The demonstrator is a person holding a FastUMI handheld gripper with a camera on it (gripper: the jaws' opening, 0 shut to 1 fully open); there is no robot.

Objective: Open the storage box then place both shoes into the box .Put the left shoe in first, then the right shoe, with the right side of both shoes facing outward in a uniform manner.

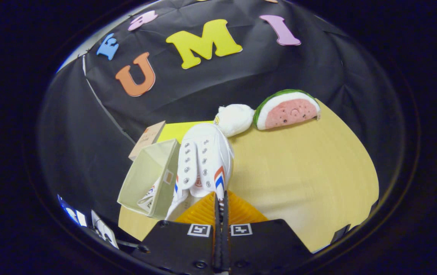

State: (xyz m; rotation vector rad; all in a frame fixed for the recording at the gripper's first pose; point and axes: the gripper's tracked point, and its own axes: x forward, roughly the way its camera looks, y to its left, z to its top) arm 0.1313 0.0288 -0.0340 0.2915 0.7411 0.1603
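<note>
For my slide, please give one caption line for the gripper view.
Tongs shut on a white shoe beside the open box, where the other shoe already lies.

No legible text; print on shoe [203, 160] and cardboard lid [148, 139] too blurred to read.

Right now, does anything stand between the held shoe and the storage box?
Nothing visible does. The jaws are shut on the white shoe at its rear edge, and the open storage box stands right beside it. The box already holds another shoe.
</note>
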